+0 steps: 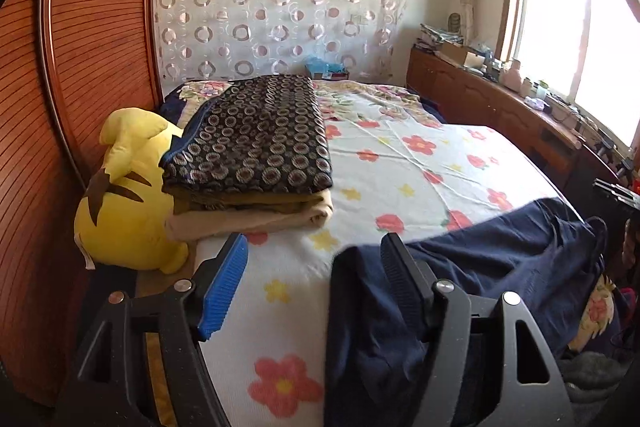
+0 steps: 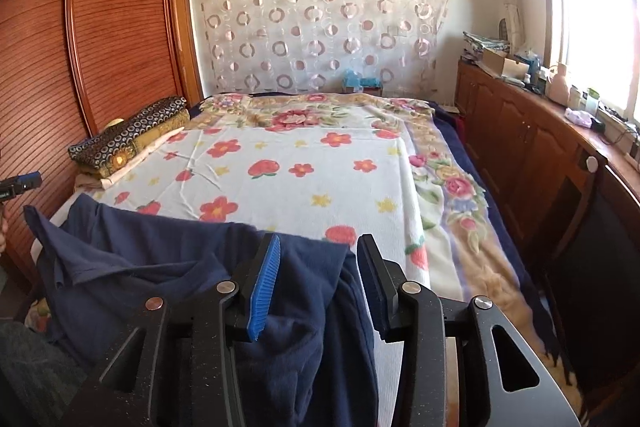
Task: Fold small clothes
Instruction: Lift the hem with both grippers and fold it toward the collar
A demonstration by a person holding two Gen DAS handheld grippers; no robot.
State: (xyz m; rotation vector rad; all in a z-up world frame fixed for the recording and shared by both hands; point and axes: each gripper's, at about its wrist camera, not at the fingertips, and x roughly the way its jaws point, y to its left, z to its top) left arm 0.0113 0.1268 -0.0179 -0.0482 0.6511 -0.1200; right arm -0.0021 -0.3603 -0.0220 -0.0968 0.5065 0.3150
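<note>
1. the dark navy cotton garment (image 2: pixel 168 267) lies rumpled along the near edge of the bed, over the white flower-printed bed sheet (image 2: pixel 304 183), with part of it hanging off that edge toward the camera.
2. the left gripper (image 1: pixel 312 283) stands wide open and holds nothing — its blue-padded finger is over bare sheet, and the navy cloth lies loose against the other finger with no pinch on it.
3. the right gripper (image 2: pixel 318 281) is partly open; a fold of the garment lies in the gap between the jaws, but the pads do not press on it, so the cloth looks let go.
4. in my judgement this is a release step: the garment has been laid down at the near edge and no tidy fold shows yet.
5. the next move calls for finding fresh corners or a hem, gripping them with both grippers, and spreading the cloth flat toward the middle of the bed before folding it over.
6. a stack of folded patterned blankets (image 1: pixel 256 147) and a yellow plush toy (image 1: pixel 128 195) sit by the left edge — well apart from the garment.
</note>
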